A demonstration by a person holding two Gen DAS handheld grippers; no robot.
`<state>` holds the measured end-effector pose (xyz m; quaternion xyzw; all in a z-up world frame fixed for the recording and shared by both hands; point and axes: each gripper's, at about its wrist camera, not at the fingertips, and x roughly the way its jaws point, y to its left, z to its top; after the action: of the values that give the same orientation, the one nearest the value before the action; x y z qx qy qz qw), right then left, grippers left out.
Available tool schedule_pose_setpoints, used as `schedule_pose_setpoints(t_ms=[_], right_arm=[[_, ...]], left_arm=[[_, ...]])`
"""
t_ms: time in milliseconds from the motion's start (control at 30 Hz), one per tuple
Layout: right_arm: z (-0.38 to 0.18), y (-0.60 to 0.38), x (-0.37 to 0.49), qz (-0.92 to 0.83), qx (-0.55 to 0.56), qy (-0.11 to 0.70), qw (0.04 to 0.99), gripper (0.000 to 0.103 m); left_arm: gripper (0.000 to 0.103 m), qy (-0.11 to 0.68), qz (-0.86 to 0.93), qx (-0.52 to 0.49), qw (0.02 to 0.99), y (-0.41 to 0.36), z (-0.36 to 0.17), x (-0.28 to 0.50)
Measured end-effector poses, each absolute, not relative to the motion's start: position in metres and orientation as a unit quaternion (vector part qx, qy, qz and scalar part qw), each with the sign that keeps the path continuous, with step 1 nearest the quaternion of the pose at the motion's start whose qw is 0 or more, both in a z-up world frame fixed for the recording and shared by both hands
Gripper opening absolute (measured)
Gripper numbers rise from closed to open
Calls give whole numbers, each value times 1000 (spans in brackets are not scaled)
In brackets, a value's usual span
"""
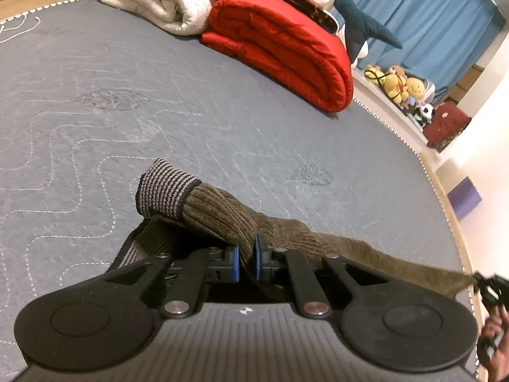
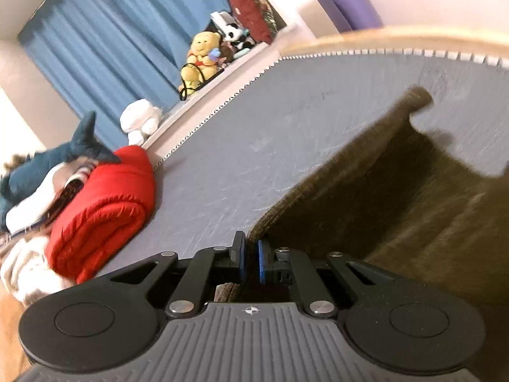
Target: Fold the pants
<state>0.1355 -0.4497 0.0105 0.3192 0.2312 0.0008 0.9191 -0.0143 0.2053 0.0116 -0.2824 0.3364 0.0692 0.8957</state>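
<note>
Brown corduroy pants (image 1: 222, 213) with a grey-and-black striped knit cuff (image 1: 163, 191) hang lifted over a grey quilted mattress (image 1: 127, 111). My left gripper (image 1: 247, 259) is shut on the fabric just behind the cuff, its blue pads pinching the cloth. From there the pants stretch taut to the right, to my right gripper (image 1: 483, 283) at the frame's edge. In the right wrist view my right gripper (image 2: 251, 259) is shut on an edge of the pants (image 2: 397, 191), which drape blurred to the right above the mattress (image 2: 254, 127).
A folded red quilt (image 1: 286, 54) and a white folded blanket (image 1: 159, 0) lie at the far end of the mattress, with a blue plush shark (image 1: 362, 22) beside them. Plush toys (image 2: 200, 57) sit on a ledge before blue curtains (image 2: 105, 41). A wooden bed frame (image 2: 413, 35) borders the mattress.
</note>
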Motion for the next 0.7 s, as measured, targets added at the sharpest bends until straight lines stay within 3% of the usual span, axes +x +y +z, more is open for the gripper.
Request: schedule_pose_setpoints(t_ms=[233, 433, 500, 533, 600, 700], right_arm=[[44, -440, 28, 5, 184, 286, 940, 8], [-7, -458, -17, 13, 218, 434, 874, 12], [-21, -480, -17, -21, 267, 443, 856, 23], [-22, -494, -16, -45, 283, 430, 856, 28], [-19, -519, -12, -90, 308, 397, 860, 50], [-20, -556, -9, -147, 364, 360, 847, 53]], left_arm=[[9, 338, 56, -303, 889, 232, 16, -51], [13, 404, 66, -326, 852, 253, -4, -57], [18, 411, 95, -332, 844, 260, -7, -57], [30, 408, 109, -329, 845, 262, -6, -58], [37, 389, 129, -325, 852, 265, 1, -60], [37, 343, 157, -274, 885, 257, 20, -64]])
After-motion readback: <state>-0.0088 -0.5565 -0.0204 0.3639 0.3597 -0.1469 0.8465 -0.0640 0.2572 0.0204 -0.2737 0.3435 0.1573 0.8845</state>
